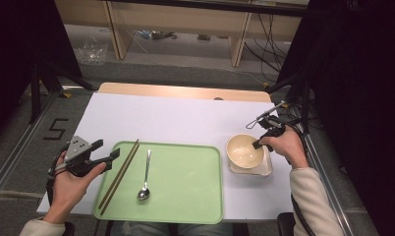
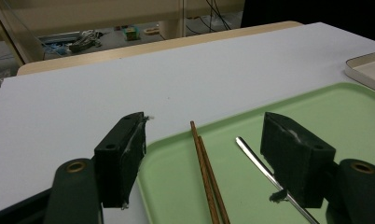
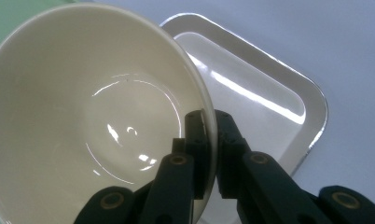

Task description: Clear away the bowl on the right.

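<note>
A cream bowl (image 1: 243, 150) sits tilted over a white square plate (image 1: 264, 169) right of the green tray (image 1: 185, 182). My right gripper (image 1: 260, 142) is shut on the bowl's rim (image 3: 209, 126), one jaw inside and one outside; the plate (image 3: 265, 93) lies beneath. On the tray lie a pair of brown chopsticks (image 1: 119, 176) and a metal spoon (image 1: 145, 177). My left gripper (image 1: 109, 155) hovers open at the tray's left edge. Its view shows the chopsticks (image 2: 206, 175) and spoon handle (image 2: 265, 170) between the spread jaws.
A white board (image 1: 176, 118) covers the wooden table. Black stands and cables flank both sides. Shelving legs and a clear bag rest on the floor beyond the table.
</note>
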Motion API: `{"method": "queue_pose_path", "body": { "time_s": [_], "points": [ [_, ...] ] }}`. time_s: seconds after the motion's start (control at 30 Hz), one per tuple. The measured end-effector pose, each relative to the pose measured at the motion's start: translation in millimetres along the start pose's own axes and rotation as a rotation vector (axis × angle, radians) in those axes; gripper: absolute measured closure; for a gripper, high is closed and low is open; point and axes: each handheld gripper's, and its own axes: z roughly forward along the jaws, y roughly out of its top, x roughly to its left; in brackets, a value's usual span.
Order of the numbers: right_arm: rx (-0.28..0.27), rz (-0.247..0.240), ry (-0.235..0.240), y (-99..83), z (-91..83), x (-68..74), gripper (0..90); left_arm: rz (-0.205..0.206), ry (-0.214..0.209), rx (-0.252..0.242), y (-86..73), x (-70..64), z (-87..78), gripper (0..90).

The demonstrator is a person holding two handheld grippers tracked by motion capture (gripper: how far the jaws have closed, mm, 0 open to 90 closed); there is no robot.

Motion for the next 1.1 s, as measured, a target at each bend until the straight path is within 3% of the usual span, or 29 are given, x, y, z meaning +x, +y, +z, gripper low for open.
{"method": "queue_pose_path", "body": {
  "time_s": [0.07,0.43,0.73,1.1],
  "points": [
    [-0.034,-0.027,-0.002,2.5,-0.9,5.8,86.2,0.000,0.000,0.001,0.1,-0.1,-0.1,30.8],
    [-0.078,-0.130,0.027,27.3,-6.6,47.5,86.1,-0.001,0.001,0.002,-0.1,-1.0,0.4,30.9],
    [-0.050,-0.198,0.051,51.5,8.7,90.4,86.1,-0.004,-0.005,0.003,-1.0,-2.5,1.6,30.9],
    [-0.001,-0.260,0.079,78.6,41.7,136.2,85.9,0.000,-0.005,0.003,-1.1,-1.9,1.4,30.8]
  ]
}}
